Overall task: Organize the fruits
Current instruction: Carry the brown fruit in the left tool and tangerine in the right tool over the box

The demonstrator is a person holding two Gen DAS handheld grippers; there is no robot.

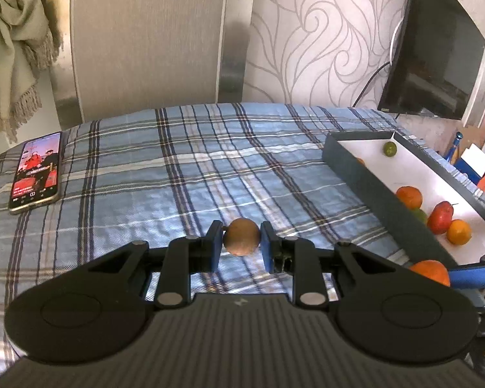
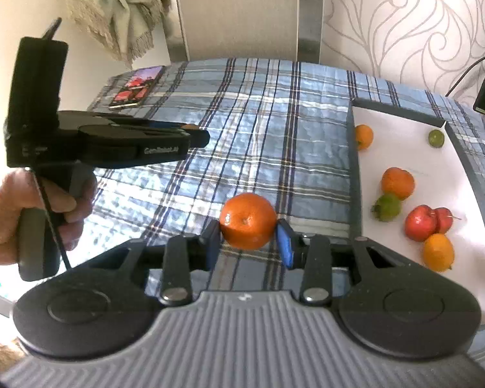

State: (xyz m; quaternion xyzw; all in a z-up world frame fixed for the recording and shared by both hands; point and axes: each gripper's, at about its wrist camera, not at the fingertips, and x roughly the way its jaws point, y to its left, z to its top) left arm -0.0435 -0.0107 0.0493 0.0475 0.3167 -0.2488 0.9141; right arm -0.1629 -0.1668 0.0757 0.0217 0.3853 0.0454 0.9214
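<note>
Blue plaid cloth point(image 1: 184, 174) covers the tabletop below swirl-patterned wallpaper point(image 1: 323, 42). Over it, the left gripper point(image 1: 241, 242) has its jaws pinching a brown kiwi point(image 1: 241, 237), while the right gripper point(image 2: 249, 241) has its jaws pinching an orange point(image 2: 248, 220), just left of the dark box point(image 2: 354, 174). Only the right wrist view shows the whole white box floor: a small orange point(image 2: 363, 136), a lime point(image 2: 436, 138), a larger orange point(image 2: 397, 182), a green fruit point(image 2: 387, 207), red fruit point(image 2: 426, 222) and another orange point(image 2: 438, 252). It also shows the person's hand point(image 2: 26, 220) on the left gripper's handle. Both views show the lit phone point(image 1: 35, 173); the left alone shows the television point(image 1: 436, 61).
</note>
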